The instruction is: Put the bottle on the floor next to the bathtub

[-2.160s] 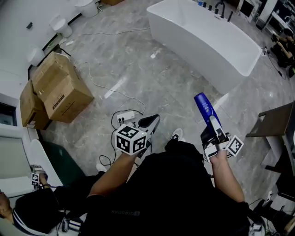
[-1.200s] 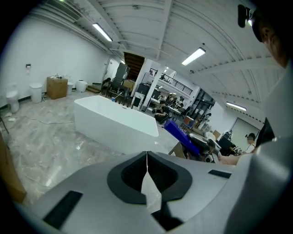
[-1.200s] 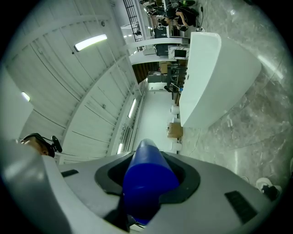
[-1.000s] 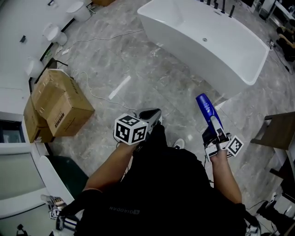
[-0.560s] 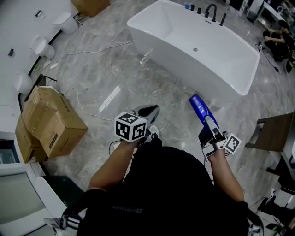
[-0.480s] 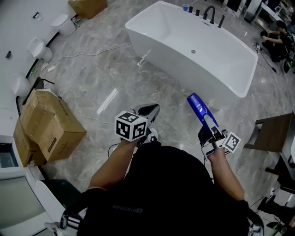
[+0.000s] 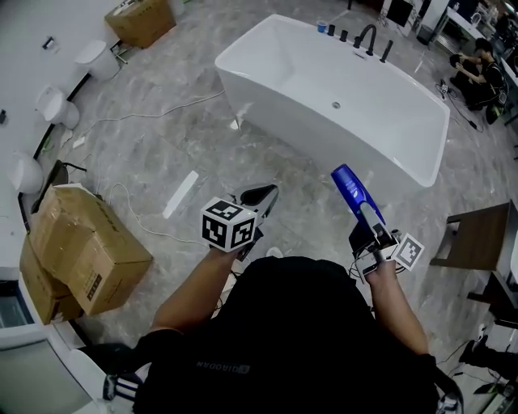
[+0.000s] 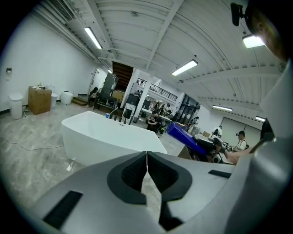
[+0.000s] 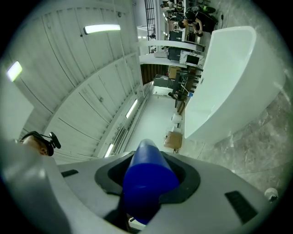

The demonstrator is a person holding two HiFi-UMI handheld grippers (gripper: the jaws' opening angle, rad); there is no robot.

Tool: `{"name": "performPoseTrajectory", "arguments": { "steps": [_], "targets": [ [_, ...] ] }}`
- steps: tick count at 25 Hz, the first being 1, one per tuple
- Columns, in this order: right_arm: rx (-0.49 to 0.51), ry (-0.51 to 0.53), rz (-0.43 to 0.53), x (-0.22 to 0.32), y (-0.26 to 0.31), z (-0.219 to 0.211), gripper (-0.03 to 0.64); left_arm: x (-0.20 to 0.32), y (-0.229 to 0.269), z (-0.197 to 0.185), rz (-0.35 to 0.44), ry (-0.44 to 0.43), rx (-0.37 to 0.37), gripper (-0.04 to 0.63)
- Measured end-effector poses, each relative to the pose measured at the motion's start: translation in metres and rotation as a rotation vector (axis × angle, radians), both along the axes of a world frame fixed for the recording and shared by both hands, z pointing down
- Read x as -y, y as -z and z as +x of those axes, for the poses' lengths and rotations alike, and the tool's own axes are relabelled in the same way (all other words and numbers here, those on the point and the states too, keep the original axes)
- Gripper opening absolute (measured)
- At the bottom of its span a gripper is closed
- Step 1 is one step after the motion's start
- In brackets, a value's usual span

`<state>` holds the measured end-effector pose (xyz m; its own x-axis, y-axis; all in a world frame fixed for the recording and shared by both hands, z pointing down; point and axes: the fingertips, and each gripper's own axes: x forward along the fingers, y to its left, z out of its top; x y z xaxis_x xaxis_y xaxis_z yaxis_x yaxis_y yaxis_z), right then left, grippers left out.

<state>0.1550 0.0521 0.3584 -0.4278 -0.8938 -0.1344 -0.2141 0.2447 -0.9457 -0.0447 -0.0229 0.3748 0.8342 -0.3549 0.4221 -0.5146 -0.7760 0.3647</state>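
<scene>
A blue bottle [image 7: 350,184] sticks out of my right gripper [image 7: 368,218], which is shut on it and carries it in the air over the grey floor, just short of the white bathtub [image 7: 285,66]. In the right gripper view the bottle [image 9: 147,177] fills the space between the jaws, with the bathtub [image 9: 233,68] beyond. My left gripper [image 7: 261,196] hangs at centre left with its jaws shut and nothing in them. From the left gripper view the bathtub [image 8: 105,135] lies ahead and the bottle [image 8: 185,137] shows at the right.
Cardboard boxes [image 7: 81,247] stand on the floor at the left, another box [image 7: 139,18] at the far back. A white cable [image 7: 154,113] trails over the marble floor. A dark stool [image 7: 477,234] stands at the right. Black taps [image 7: 364,36] sit at the tub's far end.
The view has advanced toward the bathtub, which now lies nearer and more central. Both grippers keep their pose, the right one still carrying the bottle.
</scene>
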Motion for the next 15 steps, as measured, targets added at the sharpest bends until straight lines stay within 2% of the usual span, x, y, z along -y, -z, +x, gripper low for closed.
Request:
{"name": "performPoseTrajectory", "arguments": {
  "steps": [8,15],
  "targets": [
    [0.000,-0.050,-0.030,0.029,-0.007,-0.010,0.170,0.036,-0.007,-0.006,-0.013,-0.048,0.000,0.018],
    [0.020,-0.059,-0.081,0.069,-0.029,0.001,0.170,0.072,-0.026,0.002,-0.050,-0.046,0.020,0.018]
  ]
}}
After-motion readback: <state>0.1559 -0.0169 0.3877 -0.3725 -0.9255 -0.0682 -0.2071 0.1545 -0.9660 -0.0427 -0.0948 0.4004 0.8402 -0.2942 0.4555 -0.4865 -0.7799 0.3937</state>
